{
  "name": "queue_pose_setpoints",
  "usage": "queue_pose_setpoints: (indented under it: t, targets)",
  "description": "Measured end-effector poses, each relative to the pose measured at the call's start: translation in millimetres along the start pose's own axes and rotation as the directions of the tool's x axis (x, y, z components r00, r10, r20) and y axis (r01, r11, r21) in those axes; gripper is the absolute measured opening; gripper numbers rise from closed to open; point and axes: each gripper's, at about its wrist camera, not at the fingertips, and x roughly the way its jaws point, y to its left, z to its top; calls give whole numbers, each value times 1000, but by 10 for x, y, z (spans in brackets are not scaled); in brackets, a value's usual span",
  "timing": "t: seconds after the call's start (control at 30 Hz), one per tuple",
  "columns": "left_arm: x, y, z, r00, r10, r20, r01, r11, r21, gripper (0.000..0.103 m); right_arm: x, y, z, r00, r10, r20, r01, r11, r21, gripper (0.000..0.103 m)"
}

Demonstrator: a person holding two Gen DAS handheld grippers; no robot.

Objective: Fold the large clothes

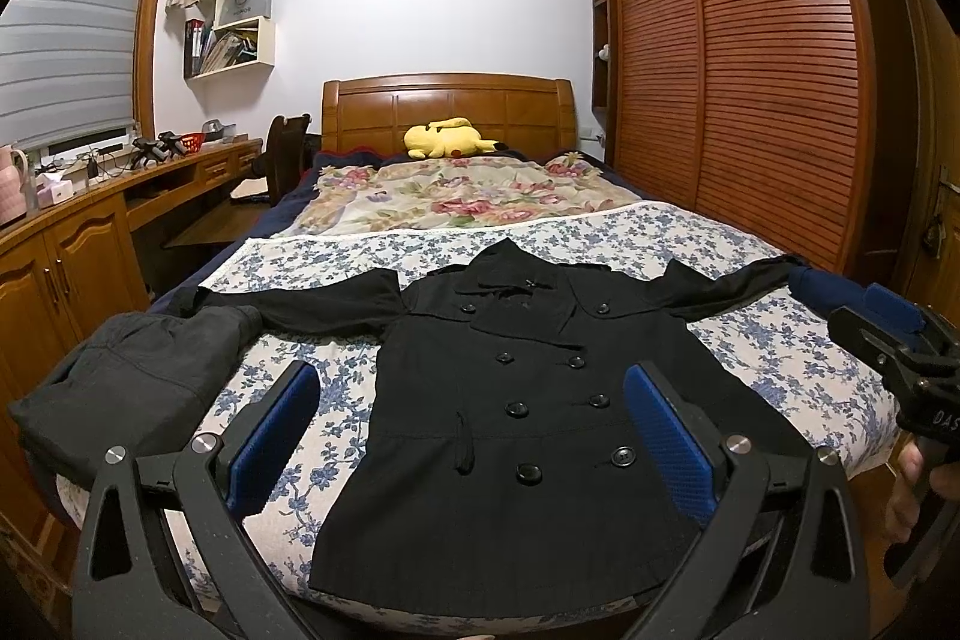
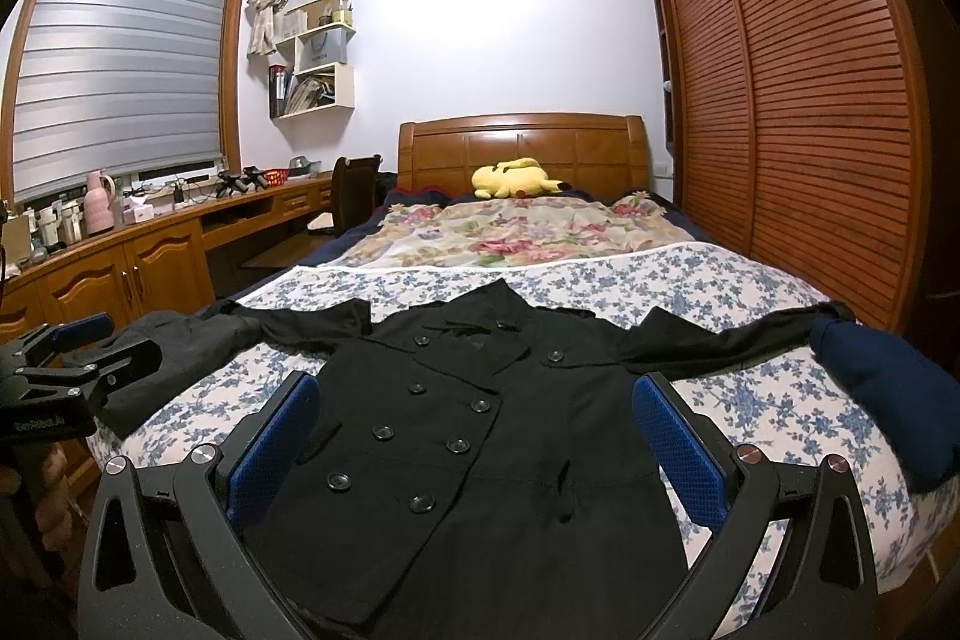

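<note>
A black double-breasted coat (image 1: 528, 430) lies flat, front up, on the bed with both sleeves spread out sideways; it also shows in the right wrist view (image 2: 480, 448). My left gripper (image 1: 474, 430) is open and empty, held above the coat's lower half. My right gripper (image 2: 480, 436) is open and empty, also above the coat's lower half. The right gripper shows at the right edge of the left wrist view (image 1: 888, 334), and the left gripper shows at the left edge of the right wrist view (image 2: 78, 358).
The bed has a blue-flowered sheet (image 1: 750, 358). A folded grey garment (image 1: 132, 388) lies at the bed's left edge and a folded navy garment (image 2: 888, 400) at its right edge. A yellow plush toy (image 1: 447, 137) sits by the headboard. Wooden desk left, louvred wardrobe (image 1: 750, 70) right.
</note>
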Motion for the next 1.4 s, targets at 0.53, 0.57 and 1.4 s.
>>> queue_pose_setpoints:
  t: [0.53,0.57,1.4]
  targets:
    - [239,136,-153,999,14,-30,-14,1000,-1,102,191,15,-62,1000,11,-28,-11,1000,-14,103]
    - [282,168,-170,999,16,-37,-16,1000,-6,102,228,22,-71,999,14,-34,-15,1000,-16,103]
    - [1263,1182,-520,976,101,-193,-110,993,-35,102,1538,192,-6,983,92,-157,-110,988,-112,103]
